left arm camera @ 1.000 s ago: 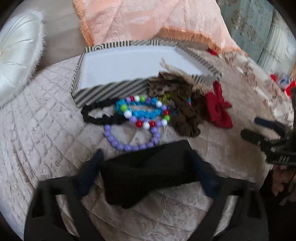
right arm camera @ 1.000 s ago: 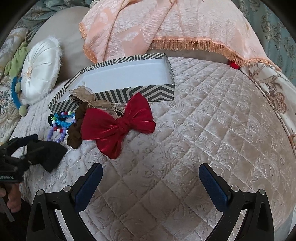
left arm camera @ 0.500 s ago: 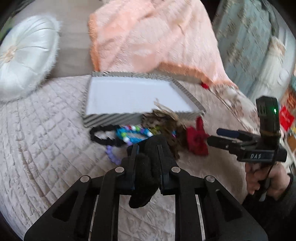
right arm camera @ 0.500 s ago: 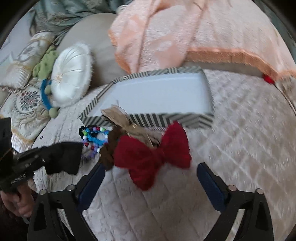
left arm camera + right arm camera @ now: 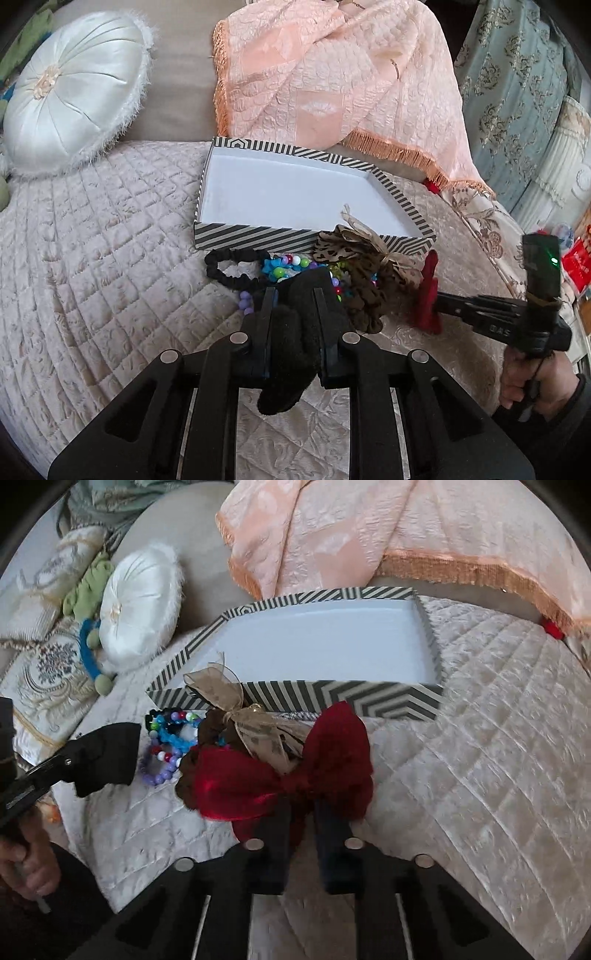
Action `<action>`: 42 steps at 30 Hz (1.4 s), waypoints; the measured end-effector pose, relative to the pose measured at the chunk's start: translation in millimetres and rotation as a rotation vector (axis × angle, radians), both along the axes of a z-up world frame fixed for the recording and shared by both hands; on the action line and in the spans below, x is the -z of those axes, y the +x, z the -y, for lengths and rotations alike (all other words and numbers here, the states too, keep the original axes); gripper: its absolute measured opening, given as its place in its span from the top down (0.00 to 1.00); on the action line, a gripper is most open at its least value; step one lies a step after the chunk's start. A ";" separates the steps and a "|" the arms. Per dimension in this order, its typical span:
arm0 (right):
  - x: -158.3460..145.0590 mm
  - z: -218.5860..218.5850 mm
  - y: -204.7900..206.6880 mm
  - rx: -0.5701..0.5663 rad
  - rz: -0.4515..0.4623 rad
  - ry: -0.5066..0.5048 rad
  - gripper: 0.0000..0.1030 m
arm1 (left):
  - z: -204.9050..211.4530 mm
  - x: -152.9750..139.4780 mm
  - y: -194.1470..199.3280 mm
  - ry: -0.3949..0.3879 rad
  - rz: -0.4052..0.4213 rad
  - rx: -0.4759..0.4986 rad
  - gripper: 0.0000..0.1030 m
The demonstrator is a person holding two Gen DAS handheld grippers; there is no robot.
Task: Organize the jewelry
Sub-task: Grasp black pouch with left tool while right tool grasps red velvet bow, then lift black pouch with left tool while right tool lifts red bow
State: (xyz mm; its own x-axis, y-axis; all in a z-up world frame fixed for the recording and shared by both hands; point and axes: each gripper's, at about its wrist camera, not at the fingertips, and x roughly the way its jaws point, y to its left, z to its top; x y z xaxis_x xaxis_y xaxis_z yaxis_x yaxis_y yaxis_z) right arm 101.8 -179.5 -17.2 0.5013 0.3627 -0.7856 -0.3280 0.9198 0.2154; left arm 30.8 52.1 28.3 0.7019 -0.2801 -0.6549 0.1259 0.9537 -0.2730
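Note:
My left gripper (image 5: 293,295) is shut on a black fabric bow (image 5: 291,343), held a little above the quilt; the right wrist view shows this black bow (image 5: 107,757) at the left. My right gripper (image 5: 299,808) has its jaws closing, pads pressing on the middle of a red velvet bow (image 5: 332,746), also seen edge-on as the red bow (image 5: 426,295). Behind them stands an open striped box (image 5: 258,236), its white inside bare. Before the box lie a black scrunchie (image 5: 229,269), beaded bracelets (image 5: 284,267) and a brown leopard-print bow (image 5: 354,266).
Everything rests on a quilted beige bed cover (image 5: 92,240). A round white cushion (image 5: 74,88) sits at the back left and a peach fringed blanket (image 5: 332,74) hangs behind the box. Embroidered pillows (image 5: 48,664) lie at the far left. A hand (image 5: 532,376) holds the right gripper.
My left gripper closed on the black bow and lifted it off the quilt. My right gripper moved in over the red bow and closed on its middle.

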 end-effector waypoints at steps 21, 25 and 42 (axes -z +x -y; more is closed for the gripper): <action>-0.5 25.7 2.3 0.235 -0.045 0.201 0.34 | 7.5 3.4 0.9 0.018 -0.014 0.017 0.85; 10.1 -2.5 11.1 0.165 -0.075 0.145 0.34 | 10.4 5.0 1.4 0.031 -0.018 0.023 0.85; -7.4 12.4 -16.2 0.169 0.067 -0.003 0.85 | 9.9 0.1 -1.5 0.048 -0.008 0.007 0.85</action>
